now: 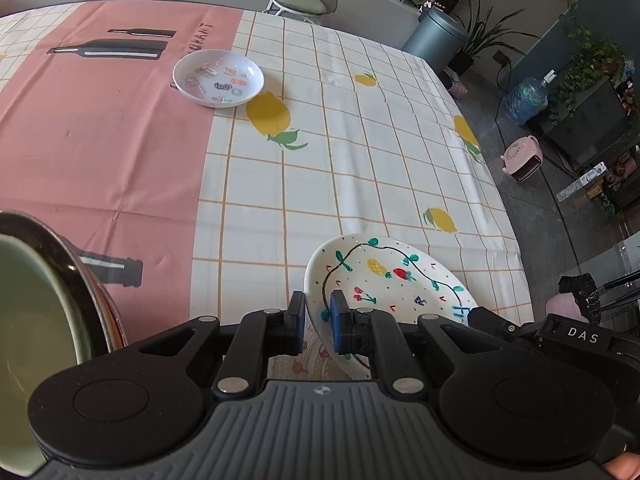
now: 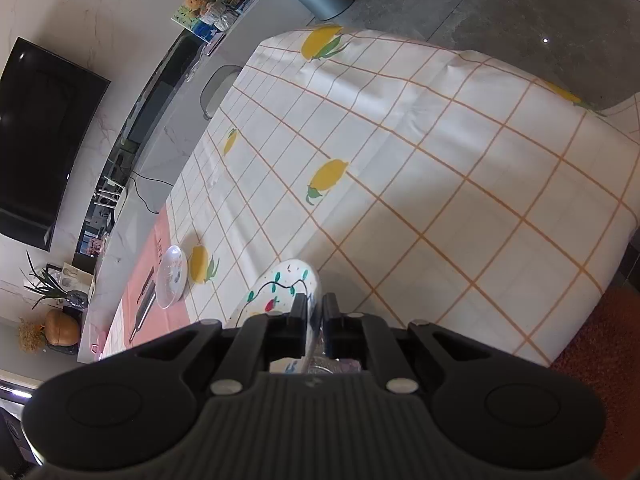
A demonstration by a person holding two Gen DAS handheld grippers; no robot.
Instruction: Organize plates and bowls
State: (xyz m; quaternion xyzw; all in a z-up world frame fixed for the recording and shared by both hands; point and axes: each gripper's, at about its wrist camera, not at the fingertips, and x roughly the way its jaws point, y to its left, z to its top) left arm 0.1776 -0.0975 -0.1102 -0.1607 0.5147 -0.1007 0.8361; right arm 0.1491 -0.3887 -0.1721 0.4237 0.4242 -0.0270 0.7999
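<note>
Fruit-painted plate [image 1: 394, 276] is up off the desk [image 1: 360, 140] near its right edge, tilted, pinched at the rim by both left gripper [image 1: 317, 322] and right gripper [image 2: 315, 320], fingers narrow on it. Thin rim holds on glazed ceramic: uneven pull could twist it loose. Sticker plate [image 1: 218, 77] waits far side.
</note>
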